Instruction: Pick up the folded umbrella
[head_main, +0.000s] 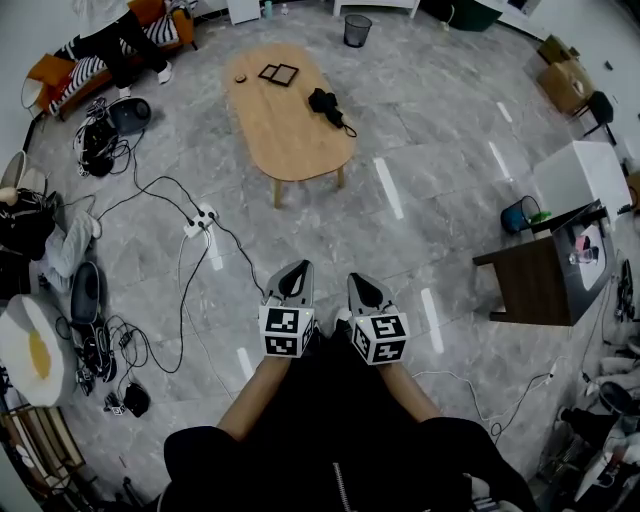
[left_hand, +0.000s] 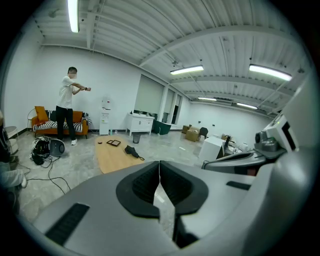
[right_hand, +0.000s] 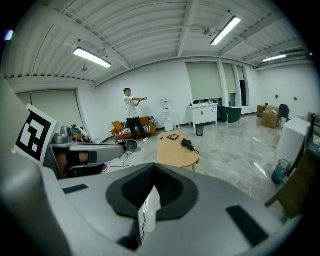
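Observation:
The folded umbrella (head_main: 325, 103) is black and lies on the right part of an oval wooden table (head_main: 290, 135), far ahead of both grippers. It also shows small in the left gripper view (left_hand: 131, 151) and in the right gripper view (right_hand: 187, 144). My left gripper (head_main: 297, 268) and right gripper (head_main: 358, 278) are side by side over the grey tiled floor, well short of the table. In each gripper's own view, left (left_hand: 159, 165) and right (right_hand: 154, 167), the jaws meet at the tips with nothing between them.
A black frame (head_main: 279, 73) and a small round object (head_main: 240, 78) also lie on the table. Cables and a power strip (head_main: 202, 218) cross the floor at left. A dark side table (head_main: 540, 280) stands right. A person (head_main: 125, 45) stands by an orange sofa.

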